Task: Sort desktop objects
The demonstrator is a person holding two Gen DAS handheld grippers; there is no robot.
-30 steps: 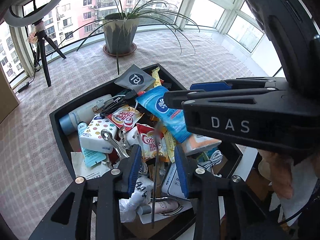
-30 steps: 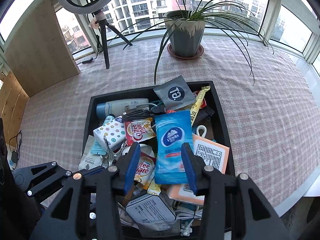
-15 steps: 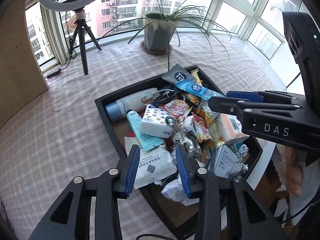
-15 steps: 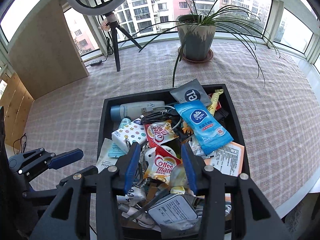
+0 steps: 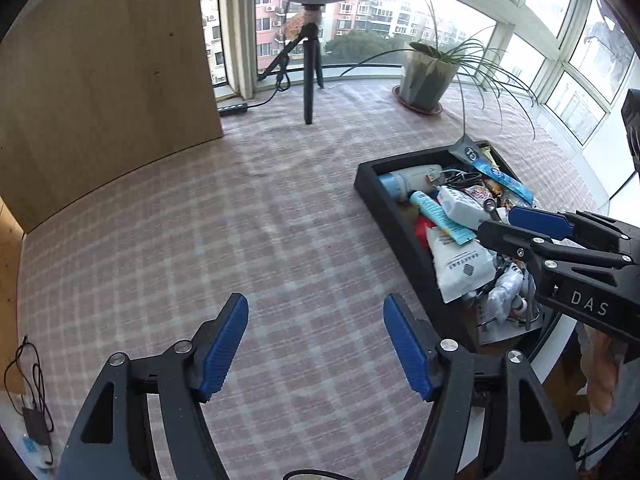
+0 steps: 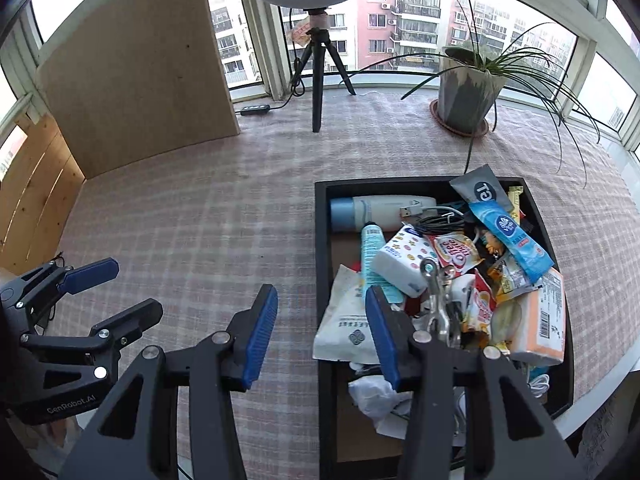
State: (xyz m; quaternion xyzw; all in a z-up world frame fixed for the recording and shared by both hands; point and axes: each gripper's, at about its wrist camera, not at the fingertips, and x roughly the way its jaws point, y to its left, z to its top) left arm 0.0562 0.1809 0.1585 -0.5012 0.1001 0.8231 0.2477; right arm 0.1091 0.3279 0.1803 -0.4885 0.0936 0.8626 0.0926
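Soft plastic packets (image 6: 508, 240) are lying crowded in the tray (image 6: 322, 240), probably light and slippery; both grippers, left gripper (image 5: 316, 346) and right gripper (image 6: 322, 330), are opening, holding nothing.

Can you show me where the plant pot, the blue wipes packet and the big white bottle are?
Plant pot (image 6: 468, 92): right wrist view, pot's side.
Blue wipes packet (image 6: 508, 232): right wrist view, logo.
White bottle (image 6: 384, 210): right wrist view, body.

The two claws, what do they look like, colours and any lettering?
Both are black plastic frames with silver rivets and ribbed blue pads. The left claw reads "GenRobot.AI" on its body in the right wrist view; the right claw shows "DAS" in white in the left wrist view.
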